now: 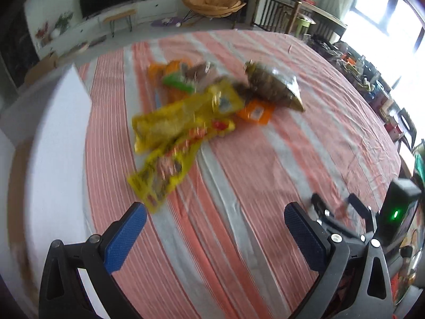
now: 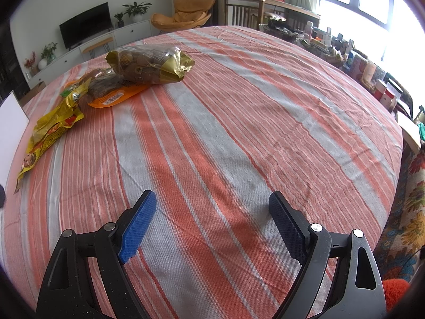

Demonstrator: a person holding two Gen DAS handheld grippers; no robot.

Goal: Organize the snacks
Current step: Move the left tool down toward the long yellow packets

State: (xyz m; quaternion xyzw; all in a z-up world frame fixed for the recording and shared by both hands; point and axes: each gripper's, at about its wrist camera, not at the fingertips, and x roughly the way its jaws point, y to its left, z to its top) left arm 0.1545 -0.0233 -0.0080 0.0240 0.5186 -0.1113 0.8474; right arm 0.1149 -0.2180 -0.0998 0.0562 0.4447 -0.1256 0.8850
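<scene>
Both of my hand-held grippers are spread wide with nothing between the pads. My left hand-held gripper (image 1: 215, 228) hovers over the striped cloth (image 1: 239, 172) on the counter, and my right hand-held gripper (image 2: 212, 220) does the same a little to its right side.

The snacks sit in one loose heap ahead of my left hand-held gripper and slightly to its left. Nearest to it is a long yellow packet (image 1: 164, 170), its corner close to the left pad. Beyond that lies a second yellow bag (image 1: 183, 119), overlapping the first. Further off are a flat orange packet (image 1: 256, 111), a gold-and-clear bag of brown pieces (image 1: 273, 85) and some green and orange wrappers (image 1: 175, 79). From my right hand-held gripper the same heap is well ahead and off to the left, with the gold-and-clear bag (image 2: 151, 63) resting partly on the orange packet (image 2: 117, 97).

A white box (image 1: 53, 122) stands to the left of my left hand-held gripper, probably where the snacks belong, though I cannot see inside it.

My left view is smeared, so I judge I am moving fast. If I close on the near packet like this, I may pinch only a thin crinkly edge and let it slip. Because the bags overlap, lifting one could drag another along or push it toward the counter's edge. Squeezing the bag of brown pieces hard could crush its contents.
</scene>
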